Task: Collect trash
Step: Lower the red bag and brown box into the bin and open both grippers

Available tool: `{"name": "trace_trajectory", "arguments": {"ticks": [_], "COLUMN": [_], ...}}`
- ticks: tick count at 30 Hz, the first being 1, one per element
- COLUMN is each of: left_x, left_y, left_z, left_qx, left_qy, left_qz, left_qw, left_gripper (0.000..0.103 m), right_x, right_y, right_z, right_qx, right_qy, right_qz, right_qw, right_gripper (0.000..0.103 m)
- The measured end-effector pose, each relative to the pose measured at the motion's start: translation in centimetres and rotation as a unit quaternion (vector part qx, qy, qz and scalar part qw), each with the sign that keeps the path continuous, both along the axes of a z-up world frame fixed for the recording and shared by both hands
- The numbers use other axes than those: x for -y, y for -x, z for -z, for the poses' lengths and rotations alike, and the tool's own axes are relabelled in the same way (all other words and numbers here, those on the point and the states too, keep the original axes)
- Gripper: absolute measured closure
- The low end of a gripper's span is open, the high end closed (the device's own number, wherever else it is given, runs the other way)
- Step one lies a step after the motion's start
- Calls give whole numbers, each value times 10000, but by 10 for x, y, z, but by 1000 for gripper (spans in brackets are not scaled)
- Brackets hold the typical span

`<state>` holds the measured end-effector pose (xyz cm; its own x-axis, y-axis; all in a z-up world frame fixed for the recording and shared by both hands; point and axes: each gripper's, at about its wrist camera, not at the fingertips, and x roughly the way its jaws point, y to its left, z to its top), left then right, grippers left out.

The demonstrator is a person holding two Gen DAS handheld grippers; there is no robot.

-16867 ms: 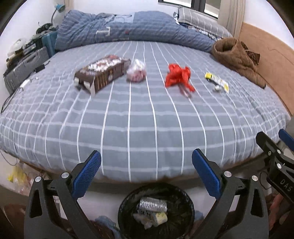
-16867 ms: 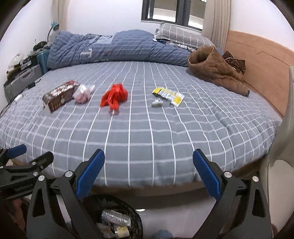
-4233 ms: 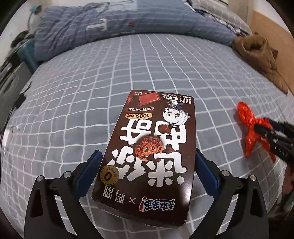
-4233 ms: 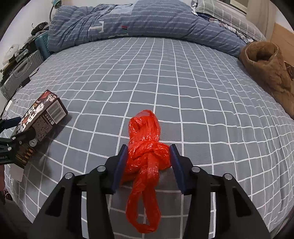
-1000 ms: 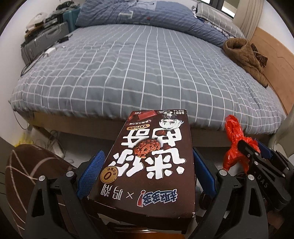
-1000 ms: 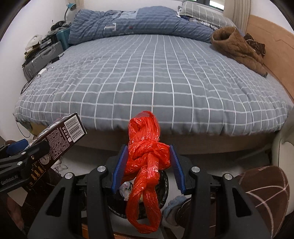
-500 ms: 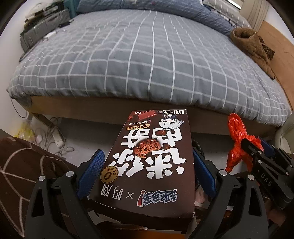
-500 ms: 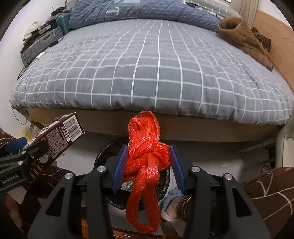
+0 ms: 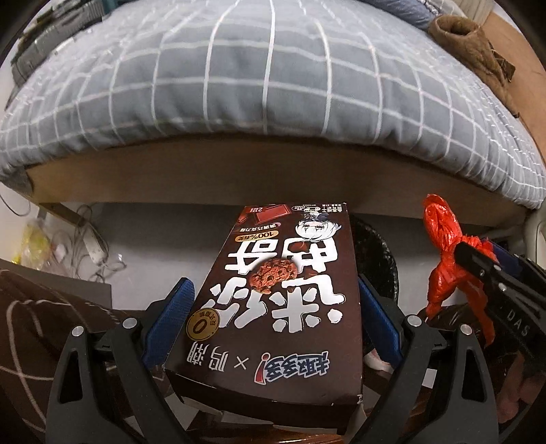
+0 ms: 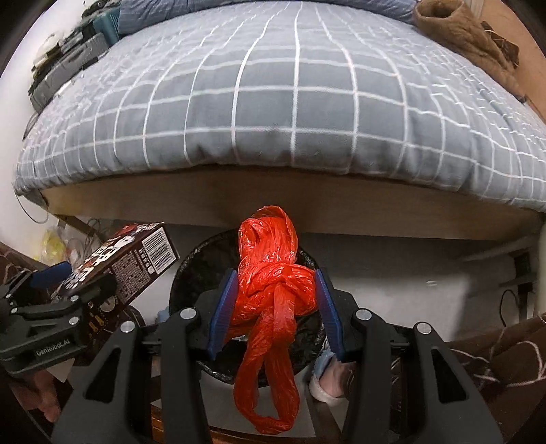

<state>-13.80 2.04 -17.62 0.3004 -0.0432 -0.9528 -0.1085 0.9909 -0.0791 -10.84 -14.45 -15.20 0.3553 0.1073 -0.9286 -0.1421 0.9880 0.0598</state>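
Note:
My left gripper (image 9: 274, 321) is shut on a dark brown cookie box (image 9: 279, 300), held flat between its blue pads; the box also shows in the right wrist view (image 10: 126, 263). My right gripper (image 10: 274, 304) is shut on a knotted red plastic bag (image 10: 273, 290), which hangs directly over the black trash bin (image 10: 191, 266). In the left wrist view the red bag (image 9: 443, 252) is at the right and the bin's rim (image 9: 382, 259) peeks out behind the box.
The bed with a grey checked cover (image 10: 290, 102) overhangs its wooden frame (image 10: 307, 201) just behind the bin. A brown jacket (image 10: 460, 30) lies at the bed's far right. Cables and a yellow bag (image 9: 34, 246) lie on the floor at left.
Both grippers have dropped lower and closer to the bed's edge with their loads still held. The bin now sits right beneath the red bag.

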Motion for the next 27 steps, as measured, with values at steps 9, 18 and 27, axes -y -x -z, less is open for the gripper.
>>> {"name": "trace_trajectory", "arguments": {"ticks": [9, 18, 27], "left_x": [-16, -18, 28], "left_y": [-1, -2, -8], "left_z": [18, 24, 29], "left_qx": [-239, -355, -433], "left_qy": [9, -54, 12], "left_qz": [-244, -287, 173], "left_qw": [9994, 9989, 9989], "left_gripper": [12, 12, 12], "right_x": [-22, -17, 37], "right_y": [-12, -9, 0], "right_z": [23, 24, 19], "right_qx": [-258, -61, 69], "right_qy": [206, 277, 251], "right_qz": [-212, -155, 287], "right_qw": [9992, 9995, 9992], "right_gripper": [56, 16, 8]}}
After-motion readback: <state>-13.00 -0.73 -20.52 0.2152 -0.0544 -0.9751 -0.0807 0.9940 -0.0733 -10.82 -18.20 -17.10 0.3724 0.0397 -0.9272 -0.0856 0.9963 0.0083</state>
